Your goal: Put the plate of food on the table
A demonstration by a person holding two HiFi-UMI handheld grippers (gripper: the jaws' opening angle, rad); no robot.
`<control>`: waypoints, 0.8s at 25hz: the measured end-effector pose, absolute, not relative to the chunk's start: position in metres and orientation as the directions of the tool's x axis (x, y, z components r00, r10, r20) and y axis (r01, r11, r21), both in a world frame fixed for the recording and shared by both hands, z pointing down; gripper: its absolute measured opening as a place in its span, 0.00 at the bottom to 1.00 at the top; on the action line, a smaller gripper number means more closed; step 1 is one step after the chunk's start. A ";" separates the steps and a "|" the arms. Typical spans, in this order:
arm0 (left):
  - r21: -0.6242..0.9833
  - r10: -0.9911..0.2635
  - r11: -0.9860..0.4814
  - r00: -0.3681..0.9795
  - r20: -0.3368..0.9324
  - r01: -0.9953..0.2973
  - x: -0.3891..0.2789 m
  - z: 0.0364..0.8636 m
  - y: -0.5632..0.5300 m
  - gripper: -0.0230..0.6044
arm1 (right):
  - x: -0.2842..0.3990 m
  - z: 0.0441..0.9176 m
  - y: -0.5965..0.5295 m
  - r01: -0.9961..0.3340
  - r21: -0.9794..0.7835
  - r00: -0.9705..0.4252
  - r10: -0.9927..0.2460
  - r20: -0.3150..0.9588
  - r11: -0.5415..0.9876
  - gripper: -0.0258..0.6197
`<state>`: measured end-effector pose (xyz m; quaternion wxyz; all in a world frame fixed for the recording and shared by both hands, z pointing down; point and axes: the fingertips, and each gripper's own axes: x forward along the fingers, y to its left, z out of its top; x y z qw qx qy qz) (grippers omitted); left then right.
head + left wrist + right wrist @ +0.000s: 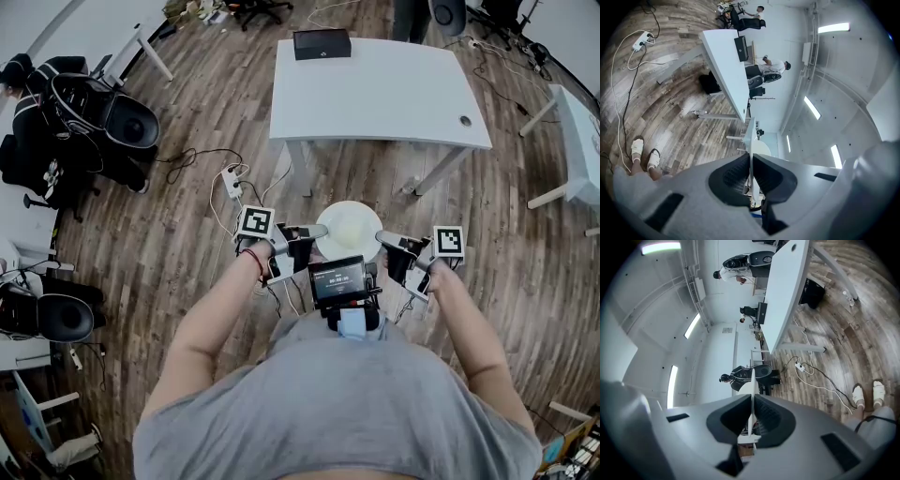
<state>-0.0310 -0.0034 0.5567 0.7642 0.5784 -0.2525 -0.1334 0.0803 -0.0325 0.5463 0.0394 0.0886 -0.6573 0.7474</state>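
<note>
A round white plate [349, 230] with pale food on it hangs level in front of the person, above the wooden floor. My left gripper [317, 231] is shut on the plate's left rim and my right gripper [382, 238] is shut on its right rim. In the left gripper view the plate [751, 140] shows edge-on, pinched between the dark pads [733, 176]. The right gripper view shows the same: the thin white plate [752, 385] stands edge-on between the pads [768, 418]. The white table [375, 89] stands a short way ahead of the plate.
A black box [322, 43] lies at the table's far left edge. A power strip with cables [232, 180] lies on the floor left of the table. Black office chairs [103, 117] stand at the left, another white desk [579, 141] at the right. People sit at desks in the background.
</note>
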 end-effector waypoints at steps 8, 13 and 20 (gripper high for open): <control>0.959 -0.503 0.266 0.836 0.221 -0.093 -0.030 0.554 -0.004 0.09 | 0.080 0.549 -0.031 -0.192 -0.972 -0.979 -0.047 0.200 -0.134 0.10; 0.959 -0.497 0.264 0.838 0.227 -0.103 -0.030 0.547 -0.003 0.09 | 0.078 0.541 -0.032 -0.192 -0.975 -0.978 -0.054 0.199 -0.112 0.10; 0.964 -0.493 0.234 0.839 0.232 -0.129 -0.027 0.551 -0.007 0.09 | 0.081 0.547 -0.035 -0.173 -0.980 -0.980 -0.079 0.181 -0.103 0.10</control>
